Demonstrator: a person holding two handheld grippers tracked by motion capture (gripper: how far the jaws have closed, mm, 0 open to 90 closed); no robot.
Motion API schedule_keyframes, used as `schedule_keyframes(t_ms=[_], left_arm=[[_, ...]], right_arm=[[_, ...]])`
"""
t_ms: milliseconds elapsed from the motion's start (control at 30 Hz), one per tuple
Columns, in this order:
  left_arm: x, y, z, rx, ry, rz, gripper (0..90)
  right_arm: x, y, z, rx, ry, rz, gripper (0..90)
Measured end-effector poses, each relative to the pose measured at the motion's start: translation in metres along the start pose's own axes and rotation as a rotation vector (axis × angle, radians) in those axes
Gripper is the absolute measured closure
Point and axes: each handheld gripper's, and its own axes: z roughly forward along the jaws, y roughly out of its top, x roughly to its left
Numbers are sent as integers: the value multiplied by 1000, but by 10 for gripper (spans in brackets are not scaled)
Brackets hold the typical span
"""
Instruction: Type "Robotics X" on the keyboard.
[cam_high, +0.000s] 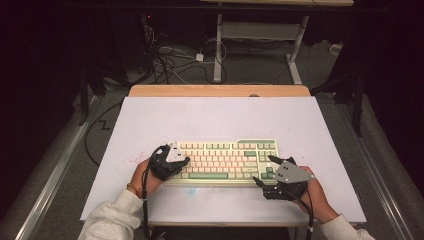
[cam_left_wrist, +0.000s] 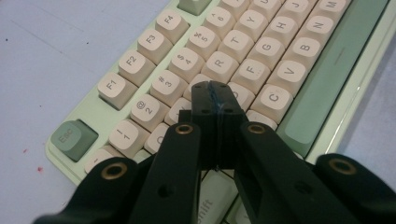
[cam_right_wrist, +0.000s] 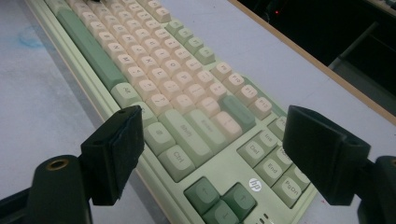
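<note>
A pale green keyboard (cam_high: 225, 160) with cream and green keys lies across the near middle of the white tabletop (cam_high: 215, 115). My left gripper (cam_high: 184, 161) rests over the keyboard's left end. In the left gripper view its jaws are pressed together with nothing between them, and the tips (cam_left_wrist: 215, 99) sit on the cream letter keys (cam_left_wrist: 261, 70) just above the row with C and V. My right gripper (cam_high: 265, 170) is at the keyboard's right front corner. In the right gripper view (cam_right_wrist: 219, 154) its jaws stand wide open above the arrow keys (cam_right_wrist: 219, 198) and the right Ctrl key, holding nothing.
The table's wooden far edge (cam_high: 220, 90) borders a dark floor with loose cables (cam_high: 170, 60) and a white desk frame (cam_high: 260, 35). Small red specks (cam_high: 132, 160) mark the top left of the keyboard, and a faint blue smudge (cam_high: 190, 190) lies in front of it.
</note>
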Motion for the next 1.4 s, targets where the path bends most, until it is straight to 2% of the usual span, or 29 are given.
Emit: schedule_keyframes(t_ms=[333, 433, 1067, 1400], left_arm=[[-2, -1, 3, 3, -16, -1, 877], [-3, 0, 2, 9, -6, 11, 876], [-7, 8, -15, -62, 4, 25, 875], [-13, 10, -21, -81, -11, 43, 874]], right_arm=[[1, 0, 1, 4, 1, -7, 214], [1, 0, 1, 5, 2, -8, 214], [1, 0, -2, 0, -1, -5, 214], [0, 1, -2, -2, -1, -6, 214]])
